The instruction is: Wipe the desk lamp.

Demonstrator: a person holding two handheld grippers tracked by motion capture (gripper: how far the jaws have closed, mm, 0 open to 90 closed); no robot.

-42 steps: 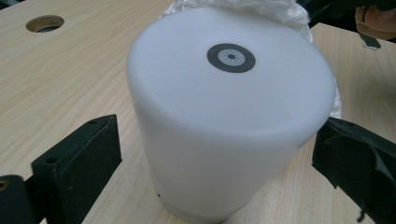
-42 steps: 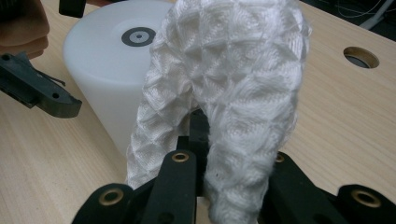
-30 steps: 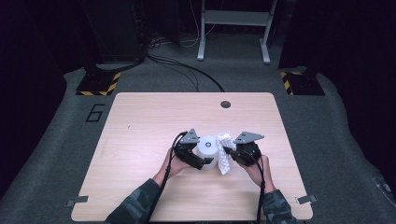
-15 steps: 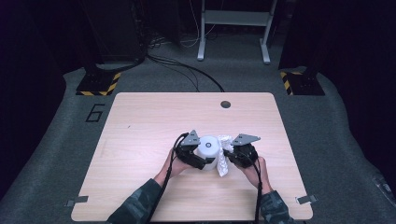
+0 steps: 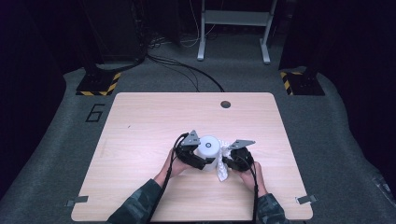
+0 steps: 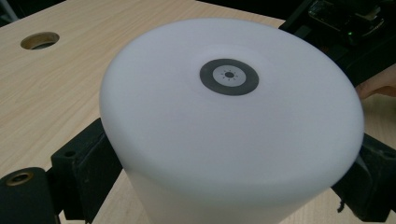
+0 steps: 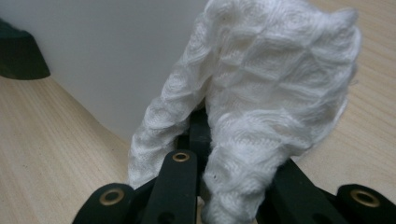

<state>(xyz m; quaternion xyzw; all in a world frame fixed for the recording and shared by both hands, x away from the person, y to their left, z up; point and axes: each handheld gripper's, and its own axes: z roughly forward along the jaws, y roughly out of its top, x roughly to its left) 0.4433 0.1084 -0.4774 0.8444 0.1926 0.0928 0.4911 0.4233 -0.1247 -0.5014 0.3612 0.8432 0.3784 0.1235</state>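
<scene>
High view, "6" (image 5: 95, 113) on floor (image 5: 56, 116)

Dim room, grey carpet floor (image 5: 327, 140), light wooden table (image 5: 154, 116) — white metal stand (image 5: 233, 23) behind

Pale wooden table (image 5: 140, 126), matt, fine straight grain, with a round hole (image 5: 225, 104) rimmed in dull brown at the far edge. White round cylinder (image 6: 233, 126) of smooth matt plastic, faintly frosted, a grey printed ring on its flat top. White waffle-weave cloth (image 7: 261, 107), soft and fuzzy, ridged in small diamonds. Black left gripper (image 5: 195, 157) and black right gripper (image 5: 233, 161): matt hard plastic jaws, brass-coloured metal eyelets, dull grey plates on top. Rough grey carpet (image 5: 336, 140) around the table.
</scene>
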